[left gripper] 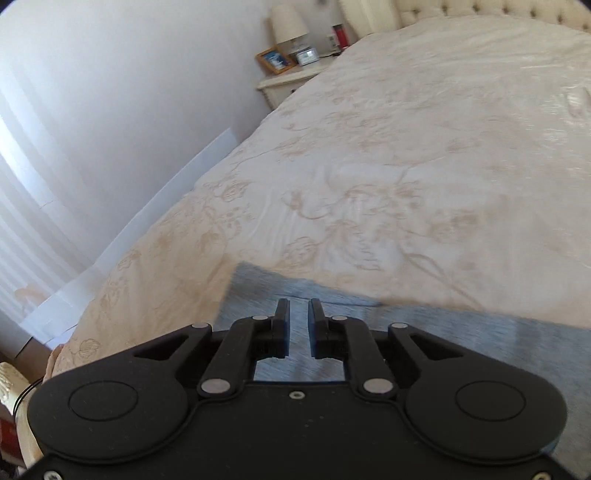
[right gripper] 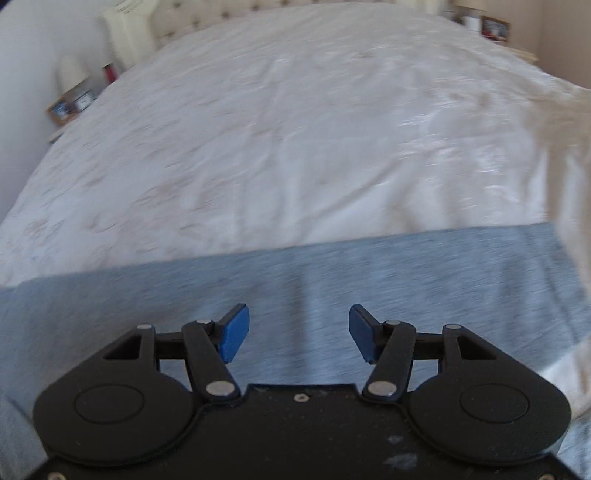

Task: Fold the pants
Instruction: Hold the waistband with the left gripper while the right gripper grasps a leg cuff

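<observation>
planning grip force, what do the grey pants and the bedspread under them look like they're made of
Pants: looks like soft heathered grey jersey knit, matte, with fine flecked streaks; blur leaves the weave unsure.
Bedspread: looks like a cream woven fabric with a slight sheen, judging by bright highlights on its wrinkles and a tan floral pattern, possibly embroidered or printed.

the grey pants (right gripper: 332,280) run off both picture edges, motion-blurred, partly hidden behind the right hand-held gripper (right gripper: 299,334).

pants (right gripper: 332,273) on bed (right gripper: 295,129), near edge | nightstand (left gripper: 288,79) left of bed, by headboard (left gripper: 480,9)
</observation>
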